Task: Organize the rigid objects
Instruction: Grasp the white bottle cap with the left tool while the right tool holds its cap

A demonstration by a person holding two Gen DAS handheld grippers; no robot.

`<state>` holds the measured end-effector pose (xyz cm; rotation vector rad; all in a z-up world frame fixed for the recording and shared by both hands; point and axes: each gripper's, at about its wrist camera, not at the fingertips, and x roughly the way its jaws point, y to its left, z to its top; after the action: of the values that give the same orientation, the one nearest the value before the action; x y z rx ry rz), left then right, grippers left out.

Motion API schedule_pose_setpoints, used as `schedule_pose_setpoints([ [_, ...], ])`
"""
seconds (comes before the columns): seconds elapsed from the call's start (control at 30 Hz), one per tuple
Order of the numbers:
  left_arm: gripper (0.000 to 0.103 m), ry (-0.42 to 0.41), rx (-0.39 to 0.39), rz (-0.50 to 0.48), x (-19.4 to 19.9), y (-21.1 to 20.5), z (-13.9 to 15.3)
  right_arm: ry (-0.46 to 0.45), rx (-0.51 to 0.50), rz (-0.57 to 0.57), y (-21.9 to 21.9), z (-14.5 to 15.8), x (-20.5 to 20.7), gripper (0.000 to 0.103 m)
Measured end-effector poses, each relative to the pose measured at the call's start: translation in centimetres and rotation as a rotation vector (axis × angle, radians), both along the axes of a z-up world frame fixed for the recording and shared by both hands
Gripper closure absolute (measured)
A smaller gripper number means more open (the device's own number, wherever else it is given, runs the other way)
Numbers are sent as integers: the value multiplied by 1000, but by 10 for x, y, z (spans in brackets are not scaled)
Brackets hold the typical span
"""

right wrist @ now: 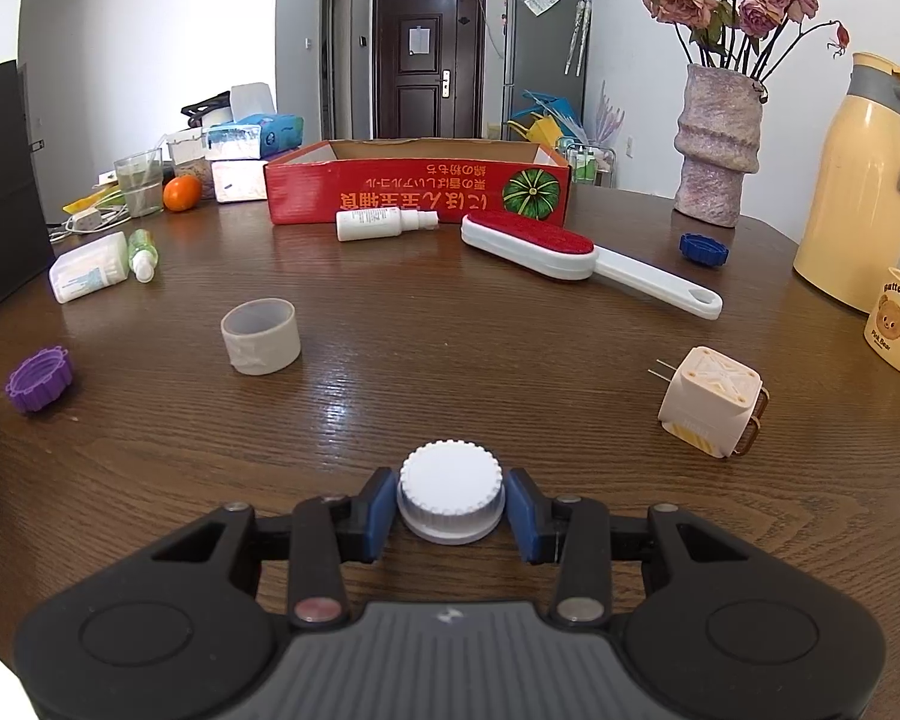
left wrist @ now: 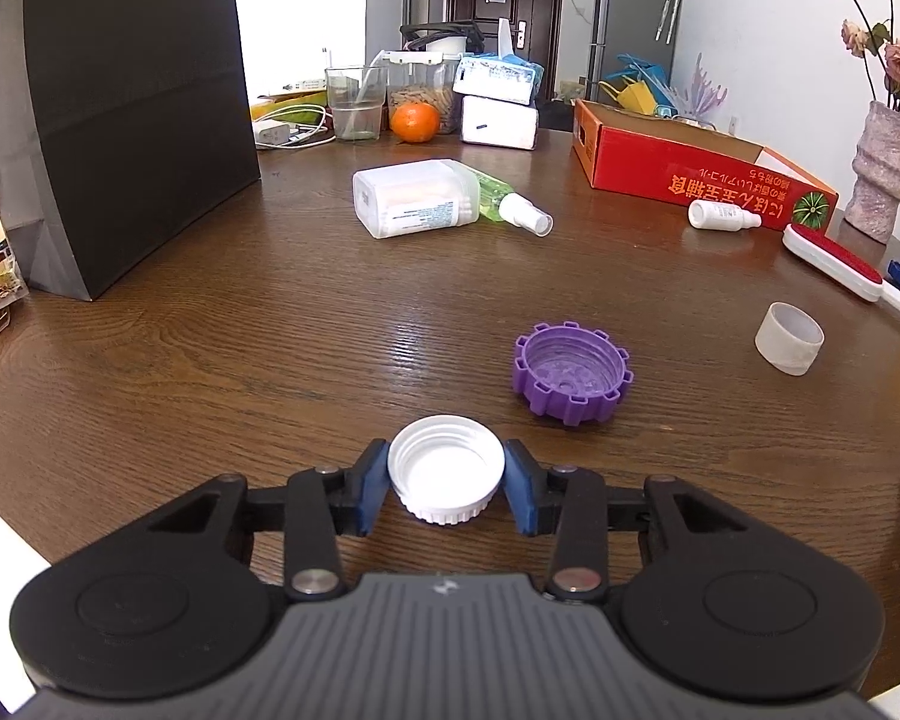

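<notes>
In the left wrist view a white screw cap (left wrist: 447, 471) lies open side up on the brown wooden table (left wrist: 270, 348), and my left gripper (left wrist: 446, 483) is shut on it, a blue pad against each side. In the right wrist view my right gripper (right wrist: 450, 501) is shut on a second white cap (right wrist: 450, 483), ribbed and top side up, low over the table. A purple toothed cap (left wrist: 572, 376) lies open side up just ahead and right of the left gripper. A red cardboard box (right wrist: 417, 192) stands open at the back.
Ahead lie a translucent ring (right wrist: 260, 335), a small white bottle (right wrist: 384, 223), a red lint brush (right wrist: 570, 252), a blue cap (right wrist: 703, 249) and a plug adapter (right wrist: 711, 411). A swab box (left wrist: 414, 198) and green spray bottle (left wrist: 510, 201) lie mid-table. A black bag (left wrist: 120, 108) stands left; a vase (right wrist: 714, 144) and flask (right wrist: 858, 180) stand right.
</notes>
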<state>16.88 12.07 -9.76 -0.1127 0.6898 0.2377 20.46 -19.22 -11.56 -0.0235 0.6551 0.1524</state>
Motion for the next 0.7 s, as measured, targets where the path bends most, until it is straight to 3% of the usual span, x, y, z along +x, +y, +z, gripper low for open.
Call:
schedule_pose_setpoints([
  [0.7,62,-128,11,-59,26,-19,64,-101,47,1,-8,43,21,64],
])
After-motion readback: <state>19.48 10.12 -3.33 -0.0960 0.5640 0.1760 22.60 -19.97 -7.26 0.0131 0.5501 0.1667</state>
